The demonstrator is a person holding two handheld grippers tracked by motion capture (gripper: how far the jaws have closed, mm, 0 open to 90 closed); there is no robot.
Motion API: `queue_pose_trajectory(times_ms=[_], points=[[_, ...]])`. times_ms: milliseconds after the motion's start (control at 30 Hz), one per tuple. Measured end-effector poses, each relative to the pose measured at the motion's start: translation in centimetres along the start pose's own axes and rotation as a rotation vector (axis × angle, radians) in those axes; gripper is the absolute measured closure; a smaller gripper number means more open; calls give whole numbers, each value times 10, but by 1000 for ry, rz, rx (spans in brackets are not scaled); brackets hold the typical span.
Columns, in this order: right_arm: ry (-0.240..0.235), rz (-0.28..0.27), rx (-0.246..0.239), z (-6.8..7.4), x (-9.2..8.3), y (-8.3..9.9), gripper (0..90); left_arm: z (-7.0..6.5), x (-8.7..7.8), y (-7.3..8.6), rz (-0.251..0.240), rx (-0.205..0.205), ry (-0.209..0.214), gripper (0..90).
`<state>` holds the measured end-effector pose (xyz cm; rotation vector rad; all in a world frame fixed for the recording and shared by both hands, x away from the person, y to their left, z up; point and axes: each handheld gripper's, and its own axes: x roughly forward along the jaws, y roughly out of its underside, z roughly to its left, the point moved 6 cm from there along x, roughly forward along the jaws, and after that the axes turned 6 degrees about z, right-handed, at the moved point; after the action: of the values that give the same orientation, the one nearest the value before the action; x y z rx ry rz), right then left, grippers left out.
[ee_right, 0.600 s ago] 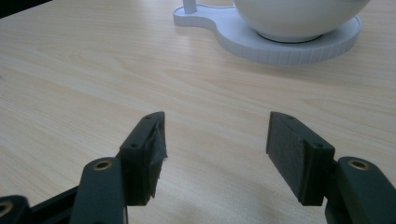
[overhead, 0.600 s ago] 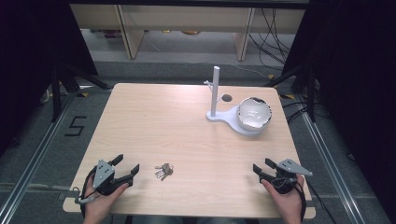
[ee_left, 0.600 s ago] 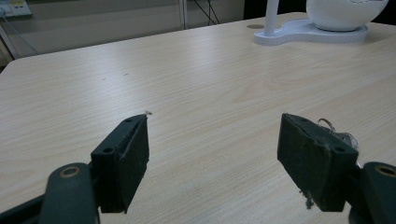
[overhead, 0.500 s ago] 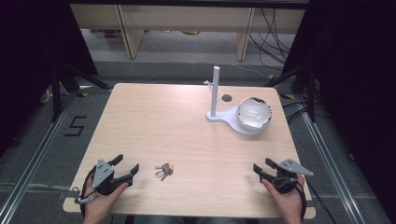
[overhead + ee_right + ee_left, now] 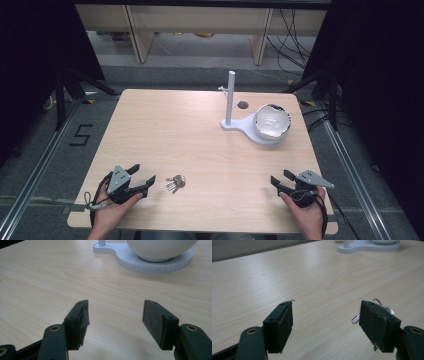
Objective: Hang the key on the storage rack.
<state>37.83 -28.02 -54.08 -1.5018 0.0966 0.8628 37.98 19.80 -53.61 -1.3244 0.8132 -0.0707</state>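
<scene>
Keys (image 5: 380,308) half hidden behind left tongs (image 5: 325,322).

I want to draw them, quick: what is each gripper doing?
Left gripper: open, holding nothing, keys beside it.
Right gripper: open, holding nothing.

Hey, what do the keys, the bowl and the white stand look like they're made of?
Keys: likely metal, with a silvery glint on blades and ring. Bowl: glossy white, probably glazed ceramic, though hard plastic is possible. Stand: matte white, apparently plastic; fine ribbing along its base edge in the right gripper view hints at 3D printing.
</scene>
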Motion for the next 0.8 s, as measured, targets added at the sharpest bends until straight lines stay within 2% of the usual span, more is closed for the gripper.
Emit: queue_pose_trajectory(times_ms=[67,100,133,167,200,233,300,333,367,400,467,533,567,600,633,667,733,767,800], points=[[-13,-1,12,0,0,0,387,-3,6,-5,56,14,37,257],[-13,-1,12,0,0,0,387,-3,6,-5,56,14,37,256],[3,2,0,-2,0,0,387,-5,10,-8,125,22,55,256],[-13,2,53,3,0,1,387,-6,13,-11,166,29,70,256],[-6,-4,22,0,1,0,388,-6,15,-12,203,46,77,255],[0,-4,3,-1,1,-1,387,-8,19,-17,260,76,104,257],[-12,-13,14,0,3,-1,387,-10,20,-19,276,70,111,258],[1,11,5,-1,1,0,387,-14,24,-25,371,101,140,258],[1,11,5,-1,1,0,387,-14,24,-25,371,101,140,257],[-5,8,3,0,1,0,387,-19,29,-31,425,111,147,258],[-5,9,0,0,2,0,386,-22,30,-35,440,118,155,259],[-5,9,1,0,2,0,386,-29,34,-41,504,164,203,256],[-6,9,2,0,2,0,386,-35,39,-45,515,162,222,252],[-5,3,4,0,2,0,385,-37,42,-47,534,188,227,248],[-5,3,4,0,2,0,385,-37,42,-47,534,188,227,244],[-6,3,6,0,2,0,385,-40,45,-47,560,197,230,244],[-8,3,8,0,2,0,383,-48,54,-45,628,246,230,225],[-8,3,8,0,2,0,383,-48,54,-45,628,246,230,218],[-9,4,10,0,2,0,383,-52,57,-44,667,258,233,218]])
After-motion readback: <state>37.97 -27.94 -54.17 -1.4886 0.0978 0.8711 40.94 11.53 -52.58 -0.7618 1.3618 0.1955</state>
